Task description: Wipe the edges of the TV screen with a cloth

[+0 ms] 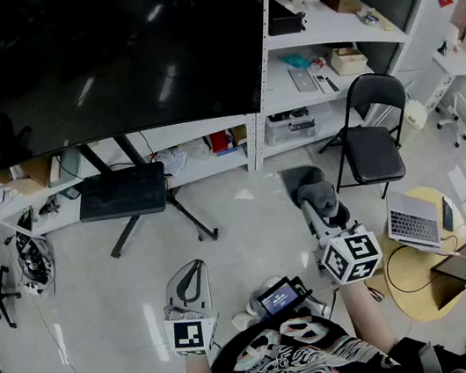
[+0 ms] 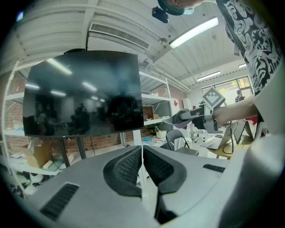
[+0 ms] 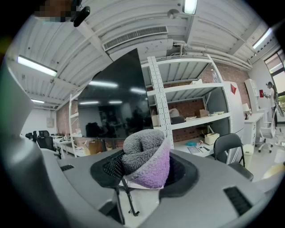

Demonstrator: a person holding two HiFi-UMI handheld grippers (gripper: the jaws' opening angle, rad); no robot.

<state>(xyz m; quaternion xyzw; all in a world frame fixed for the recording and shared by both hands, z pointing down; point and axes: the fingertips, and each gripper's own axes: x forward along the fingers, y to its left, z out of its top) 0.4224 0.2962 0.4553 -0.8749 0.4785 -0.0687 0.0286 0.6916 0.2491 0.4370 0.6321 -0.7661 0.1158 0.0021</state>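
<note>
Right gripper [image 3: 144, 171] grips cloth [image 3: 149, 153] (purple only in its own view).

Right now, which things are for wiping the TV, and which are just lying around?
For the job:
TV screen
grey and purple cloth
right gripper, shut on the cloth

Just lying about:
folding chair
laptop on the round table
shelves with boxes
left gripper, shut and empty
</note>
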